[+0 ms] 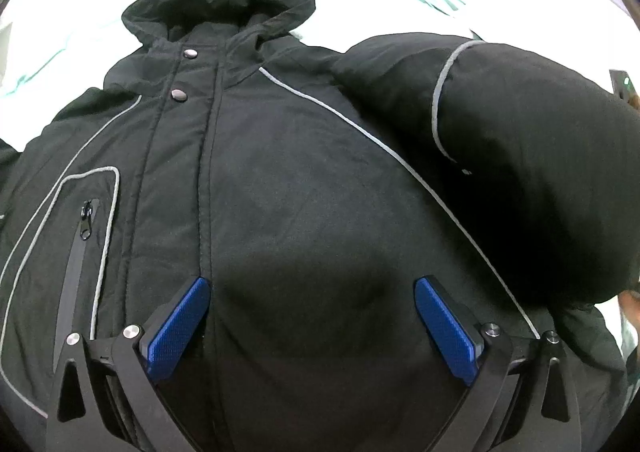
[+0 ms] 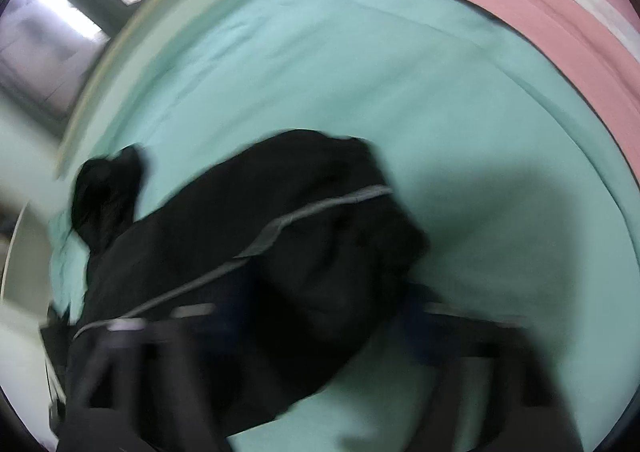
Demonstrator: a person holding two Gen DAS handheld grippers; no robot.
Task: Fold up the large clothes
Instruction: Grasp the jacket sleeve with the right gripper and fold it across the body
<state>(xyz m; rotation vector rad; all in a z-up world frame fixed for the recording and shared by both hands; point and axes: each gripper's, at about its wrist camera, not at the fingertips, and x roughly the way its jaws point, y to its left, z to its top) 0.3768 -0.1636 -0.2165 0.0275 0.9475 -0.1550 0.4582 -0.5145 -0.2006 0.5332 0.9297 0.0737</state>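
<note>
A black hooded jacket (image 1: 280, 180) lies front-up on a mint-green sheet (image 2: 360, 84), hood at 12 o'clock. The left gripper (image 1: 312, 292) hovers over it, jaws apart. The right gripper (image 2: 320, 316) is blurred, its jaws unreadable around dark fabric.

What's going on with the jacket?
Left gripper open over jacket. Right gripper blurred, sleeve between its fingers. Sleeve lies on the sheet. Nothing in the way.
</note>
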